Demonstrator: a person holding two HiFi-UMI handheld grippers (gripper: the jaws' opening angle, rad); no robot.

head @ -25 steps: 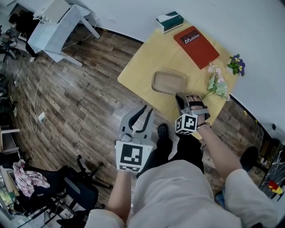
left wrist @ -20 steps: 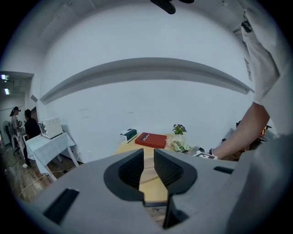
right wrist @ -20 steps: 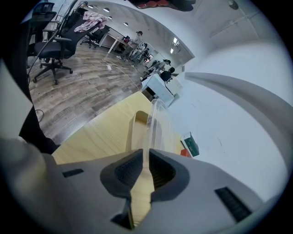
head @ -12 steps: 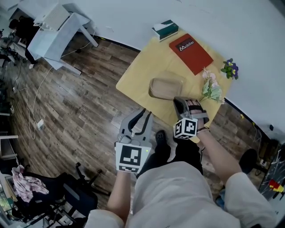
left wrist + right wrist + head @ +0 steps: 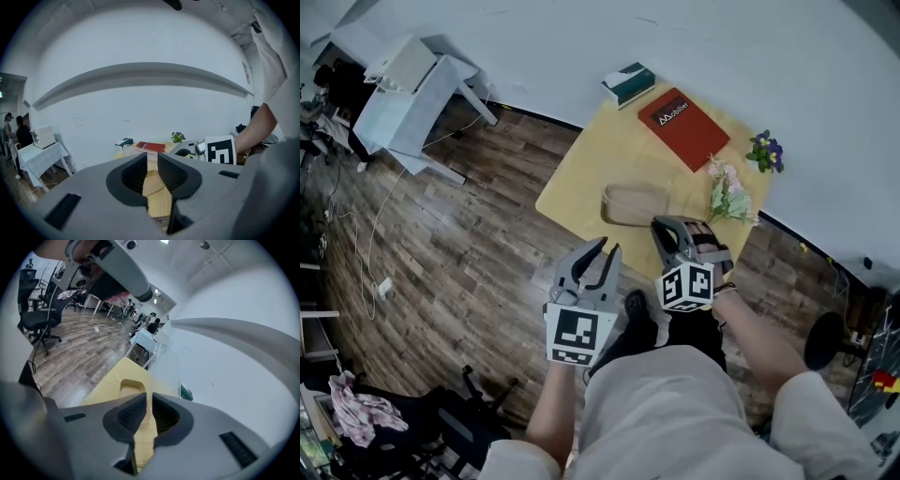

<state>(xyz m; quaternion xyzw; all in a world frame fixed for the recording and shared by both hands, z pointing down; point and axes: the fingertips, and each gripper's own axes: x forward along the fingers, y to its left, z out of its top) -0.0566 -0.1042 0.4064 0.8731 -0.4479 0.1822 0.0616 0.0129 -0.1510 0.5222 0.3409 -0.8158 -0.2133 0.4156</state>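
Lid [image 5: 161,366]: clear, pinched in my right gripper [image 5: 149,411] fingers, over the desk [image 5: 581,178].
Left gripper [image 5: 152,173]: fingers slightly spread, empty.
Tray [image 5: 611,202]: on desk.

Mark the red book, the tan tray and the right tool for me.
Red book [image 5: 683,116]: head view, middle of its cover.
Tan tray [image 5: 623,203]: head view, bare inside.
Right tool [image 5: 149,404]: right gripper view, midway between its fingertips.

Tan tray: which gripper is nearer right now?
Right. The right gripper, shut on a clear sheet, hangs at the tray's near right corner; the left gripper is farther back, at the table's edge.
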